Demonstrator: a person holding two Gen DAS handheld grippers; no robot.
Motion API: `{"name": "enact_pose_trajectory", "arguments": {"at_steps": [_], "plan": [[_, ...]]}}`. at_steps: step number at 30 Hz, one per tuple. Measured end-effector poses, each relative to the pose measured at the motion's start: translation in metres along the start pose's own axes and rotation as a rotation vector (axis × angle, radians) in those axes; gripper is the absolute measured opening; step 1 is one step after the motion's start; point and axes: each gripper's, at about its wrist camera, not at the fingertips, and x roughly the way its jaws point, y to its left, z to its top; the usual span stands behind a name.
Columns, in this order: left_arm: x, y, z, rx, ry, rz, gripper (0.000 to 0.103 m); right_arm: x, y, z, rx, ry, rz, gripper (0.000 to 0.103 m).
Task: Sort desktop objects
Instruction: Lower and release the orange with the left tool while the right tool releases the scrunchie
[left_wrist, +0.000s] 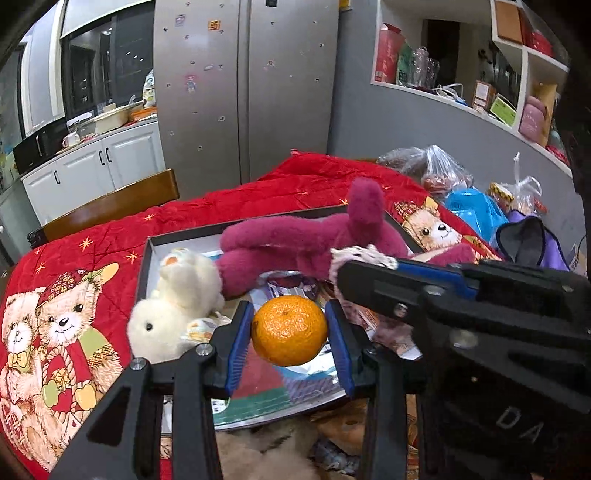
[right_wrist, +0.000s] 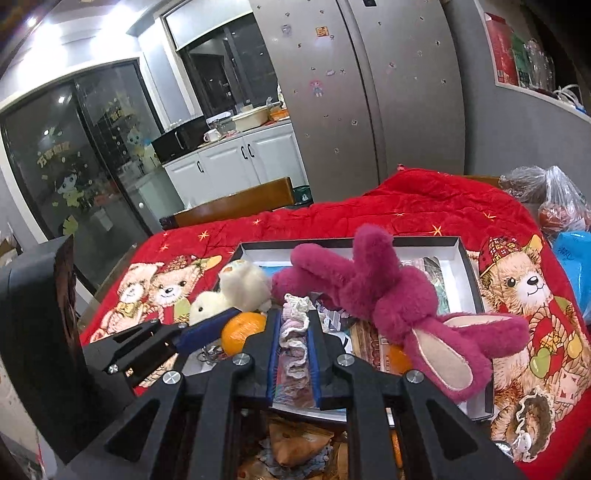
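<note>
Orange mandarin (left_wrist: 289, 329) clamped in left tool (left_wrist: 290, 332), right tool (right_wrist: 293, 341) pinching scrunchie (right_wrist: 293, 325) — right view only

left wrist cam sits behind its own claw (left_wrist: 290, 328), close, looking forward and slightly down over the box (left_wrist: 146, 258) toward the fridge (left_wrist: 243, 85). right wrist cam does the same from behind its claw (right_wrist: 293, 332), facing the same fridge (right_wrist: 369, 92). cams sit side by side: right claw enters left view from the right, left claw (right_wrist: 207, 328) enters right view from the left. shared ahead of both claws: box, red blanket (left_wrist: 258, 192), cream plush (left_wrist: 173, 306), magenta rabbit (left_wrist: 306, 240)
</note>
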Motion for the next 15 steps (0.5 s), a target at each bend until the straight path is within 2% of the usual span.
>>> {"name": "enact_pose_trajectory", "arguments": {"at_steps": [5, 10, 15], "plan": [[0.003, -0.001, -0.003, 0.013, 0.004, 0.004, 0.041, 0.004, -0.003, -0.001, -0.006, 0.01, -0.013, 0.015], [0.009, 0.011, -0.003, -0.038, 0.03, -0.034, 0.041, 0.008, -0.01, -0.001, 0.01, 0.02, -0.01, 0.015], [0.013, 0.012, -0.004, -0.034, 0.041, -0.022, 0.041, 0.014, -0.01, -0.003, 0.01, 0.03, -0.007, 0.015]]}}
